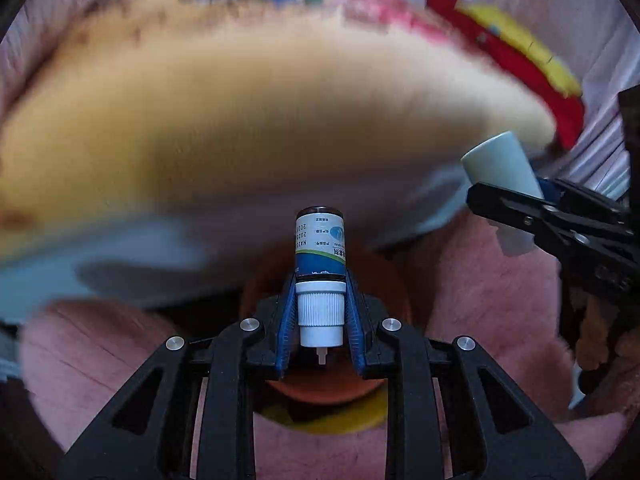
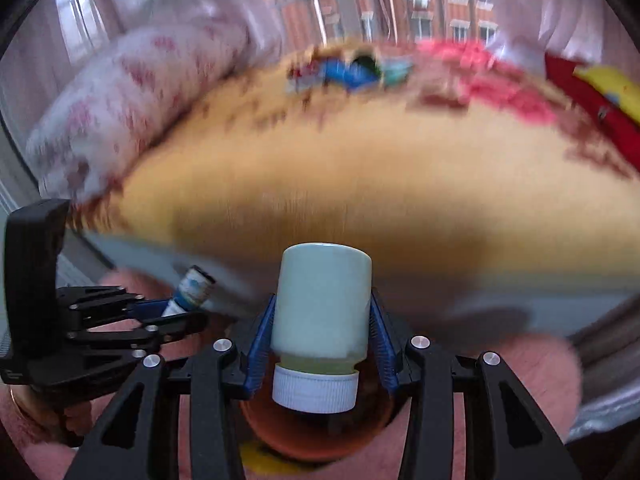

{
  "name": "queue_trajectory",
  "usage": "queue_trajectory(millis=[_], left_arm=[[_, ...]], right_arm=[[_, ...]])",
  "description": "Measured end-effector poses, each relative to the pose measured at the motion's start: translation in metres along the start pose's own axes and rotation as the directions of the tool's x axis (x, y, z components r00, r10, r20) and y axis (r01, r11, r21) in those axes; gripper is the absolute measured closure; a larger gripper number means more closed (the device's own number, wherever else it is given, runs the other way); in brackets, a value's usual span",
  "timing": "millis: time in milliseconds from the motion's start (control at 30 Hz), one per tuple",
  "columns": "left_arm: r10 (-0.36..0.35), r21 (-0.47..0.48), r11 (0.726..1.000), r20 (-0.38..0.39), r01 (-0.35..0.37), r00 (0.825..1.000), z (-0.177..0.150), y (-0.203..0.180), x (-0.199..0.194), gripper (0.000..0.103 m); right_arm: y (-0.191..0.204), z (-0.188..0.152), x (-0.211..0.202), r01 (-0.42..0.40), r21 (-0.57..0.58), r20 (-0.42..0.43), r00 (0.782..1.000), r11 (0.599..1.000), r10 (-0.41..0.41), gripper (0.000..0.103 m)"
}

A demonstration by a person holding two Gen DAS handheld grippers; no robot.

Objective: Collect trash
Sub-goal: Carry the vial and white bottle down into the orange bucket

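Note:
My left gripper [image 1: 320, 300] is shut on a small brown dropper bottle [image 1: 320, 244] with a blue and white label, its white ribbed cap toward the camera. My right gripper [image 2: 322, 328] is shut on a pale green bottle [image 2: 322, 300] with a white ribbed cap [image 2: 315, 392] toward the camera. Each gripper shows in the other's view: the right one [image 1: 516, 208] with the pale bottle [image 1: 502, 164] at the right edge, the left one [image 2: 172, 314] with the dropper bottle [image 2: 192, 286] at the left. An orange bin [image 2: 288, 436] sits right below both grippers.
A blurred yellow-tan table top [image 1: 240, 120] fills the middle, with a heap of coloured packets [image 2: 348, 68] at its far edge. A red and yellow object [image 1: 520, 52] lies at the far right. A white and pink patterned bundle [image 2: 120, 108] lies left. Pink floor [image 1: 100, 344] surrounds the bin.

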State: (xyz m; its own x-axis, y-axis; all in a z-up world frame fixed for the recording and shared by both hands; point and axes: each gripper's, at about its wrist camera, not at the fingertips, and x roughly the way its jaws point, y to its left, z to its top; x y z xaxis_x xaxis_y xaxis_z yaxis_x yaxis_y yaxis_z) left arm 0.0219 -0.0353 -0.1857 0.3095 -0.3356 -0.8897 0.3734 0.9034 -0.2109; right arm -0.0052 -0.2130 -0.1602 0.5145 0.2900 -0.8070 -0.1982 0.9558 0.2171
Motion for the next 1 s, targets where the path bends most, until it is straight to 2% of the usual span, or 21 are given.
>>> queue_trajectory(millis=[100, 233, 467, 500, 533, 567, 600, 900, 1000], left_arm=[[0.027, 0.007, 1.000, -0.097, -0.026, 0.995, -0.012, -0.001, 0.039, 0.081], [0.039, 0.001, 0.999, -0.202, -0.039, 0.979, -0.022, 0.000, 0.080, 0.081], [0.059, -0.029, 0.997, -0.297, -0.071, 0.953, -0.027, 0.006, 0.111, 0.081], [0.062, -0.033, 0.997, -0.311, -0.076, 0.948, -0.026, 0.008, 0.115, 0.076], [0.072, -0.038, 0.995, -0.324, -0.089, 0.943, -0.029, 0.008, 0.118, 0.070], [0.073, -0.052, 0.994, -0.337, -0.096, 0.939, -0.029, 0.011, 0.120, 0.053], [0.070, -0.062, 0.993, -0.340, -0.097, 0.938, -0.031, 0.011, 0.121, 0.040], [0.075, -0.068, 0.993, -0.317, -0.102, 0.945, -0.031, 0.016, 0.112, 0.035], [0.094, -0.059, 0.992, -0.289, -0.116, 0.953, -0.030, 0.014, 0.101, 0.035]], right_arm=[[-0.002, -0.021, 0.038, 0.018, 0.018, -0.117, 0.993, 1.000, -0.016, 0.059], [-0.009, -0.039, 0.067, 0.035, 0.060, -0.209, 0.978, 0.998, -0.022, 0.059], [-0.014, -0.046, 0.083, 0.062, 0.085, -0.265, 0.964, 0.994, -0.038, 0.058], [-0.013, -0.044, 0.086, 0.070, 0.088, -0.272, 0.961, 0.994, -0.043, 0.057], [-0.013, -0.045, 0.086, 0.077, 0.094, -0.272, 0.961, 0.993, -0.049, 0.043], [-0.014, -0.045, 0.084, 0.088, 0.098, -0.260, 0.964, 0.991, -0.060, 0.036], [-0.015, -0.044, 0.083, 0.093, 0.103, -0.249, 0.966, 0.990, -0.065, 0.033], [-0.015, -0.043, 0.082, 0.103, 0.112, -0.249, 0.966, 0.988, -0.073, 0.033], [-0.015, -0.043, 0.071, 0.110, 0.104, -0.213, 0.973, 0.988, -0.086, 0.033]])
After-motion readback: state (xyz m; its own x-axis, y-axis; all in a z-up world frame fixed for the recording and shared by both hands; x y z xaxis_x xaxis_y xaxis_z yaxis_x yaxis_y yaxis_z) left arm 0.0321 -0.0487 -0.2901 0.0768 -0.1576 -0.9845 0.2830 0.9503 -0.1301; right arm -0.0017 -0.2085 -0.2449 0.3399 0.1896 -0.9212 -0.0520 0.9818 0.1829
